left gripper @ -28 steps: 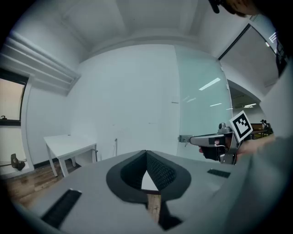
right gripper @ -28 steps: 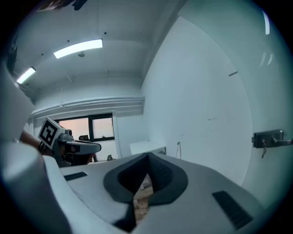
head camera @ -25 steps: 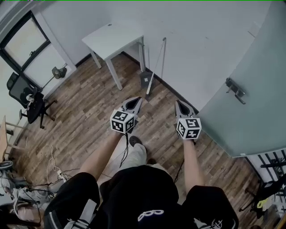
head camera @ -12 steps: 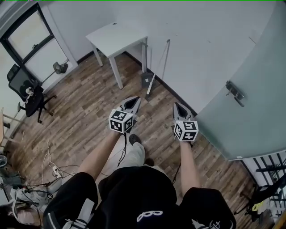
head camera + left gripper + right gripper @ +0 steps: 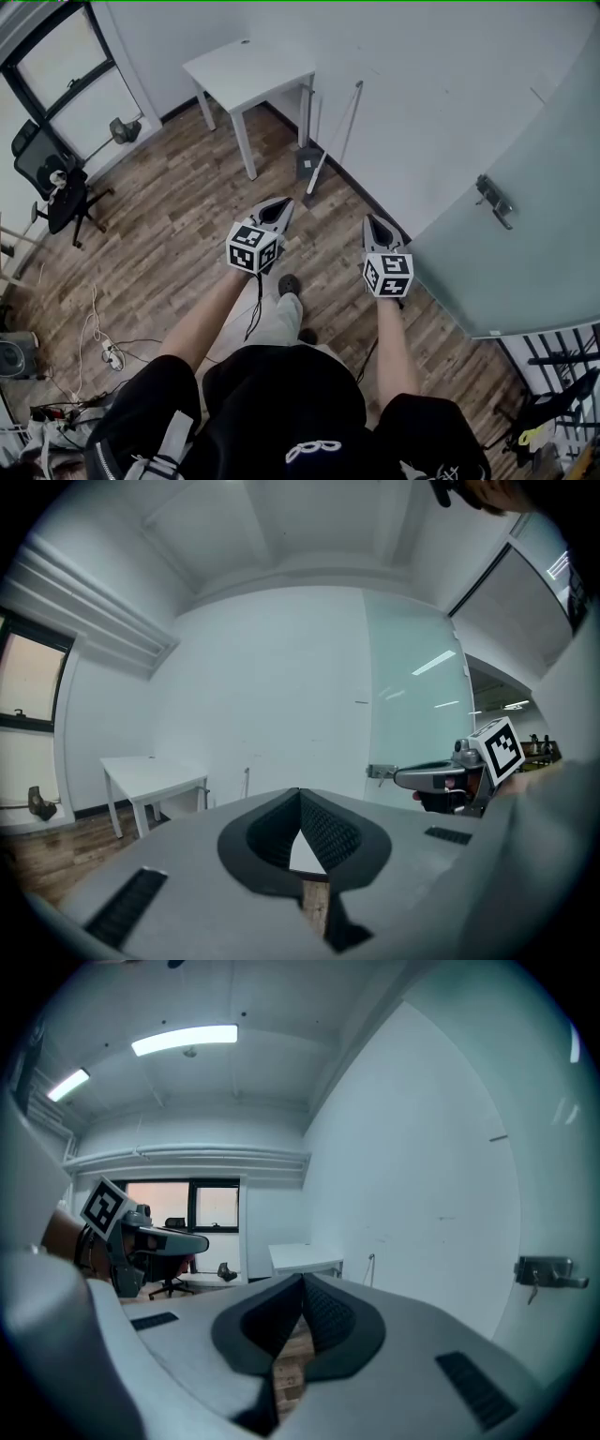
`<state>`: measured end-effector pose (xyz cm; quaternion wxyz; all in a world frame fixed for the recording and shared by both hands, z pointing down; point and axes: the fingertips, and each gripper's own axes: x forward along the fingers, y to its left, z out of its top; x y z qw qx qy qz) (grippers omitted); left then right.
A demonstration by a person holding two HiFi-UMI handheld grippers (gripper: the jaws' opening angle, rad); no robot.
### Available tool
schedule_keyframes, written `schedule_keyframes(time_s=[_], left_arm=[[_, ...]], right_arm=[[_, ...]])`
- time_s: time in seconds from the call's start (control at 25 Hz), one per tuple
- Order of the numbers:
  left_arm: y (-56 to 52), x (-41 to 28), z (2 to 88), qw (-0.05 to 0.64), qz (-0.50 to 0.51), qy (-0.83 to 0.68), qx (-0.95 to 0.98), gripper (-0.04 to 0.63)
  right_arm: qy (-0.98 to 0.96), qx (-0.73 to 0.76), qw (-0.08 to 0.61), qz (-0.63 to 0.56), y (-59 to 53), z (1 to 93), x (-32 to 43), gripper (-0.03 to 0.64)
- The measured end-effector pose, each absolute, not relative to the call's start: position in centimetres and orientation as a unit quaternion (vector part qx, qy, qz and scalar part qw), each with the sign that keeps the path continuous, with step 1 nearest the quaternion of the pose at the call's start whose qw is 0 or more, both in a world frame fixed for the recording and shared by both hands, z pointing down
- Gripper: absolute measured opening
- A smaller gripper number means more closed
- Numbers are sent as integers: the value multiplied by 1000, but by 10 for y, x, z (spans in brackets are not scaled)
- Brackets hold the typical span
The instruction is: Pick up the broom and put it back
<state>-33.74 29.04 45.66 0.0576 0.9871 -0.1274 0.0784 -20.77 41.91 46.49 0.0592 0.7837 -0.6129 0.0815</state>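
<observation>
The broom is a thin pale pole that leans against the white wall, its foot on the wood floor beside a dark dustpan. It stands ahead of both grippers, apart from them. In the head view my left gripper points toward its foot, shut with nothing in it. To the right, my right gripper is also shut and empty. In the left gripper view the jaw tips of my left gripper meet, with the broom small beyond. In the right gripper view my right gripper is closed, the broom far off.
A white table stands by the wall left of the broom. A frosted glass door with a lever handle fills the right. An office chair and floor cables lie to the left.
Both grippers have drifted a little forward with the person's steps, and the wall, table and broom have shifted slightly right in view. The jaws stay shut.
</observation>
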Motion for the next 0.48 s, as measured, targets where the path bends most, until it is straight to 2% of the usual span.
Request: schedule_keyframes(time_s=[0.48], left_arm=[[246, -280, 466, 64, 80, -106, 989, 17]], right_arm=[[-611, 785, 78, 74, 371, 464, -161, 23]])
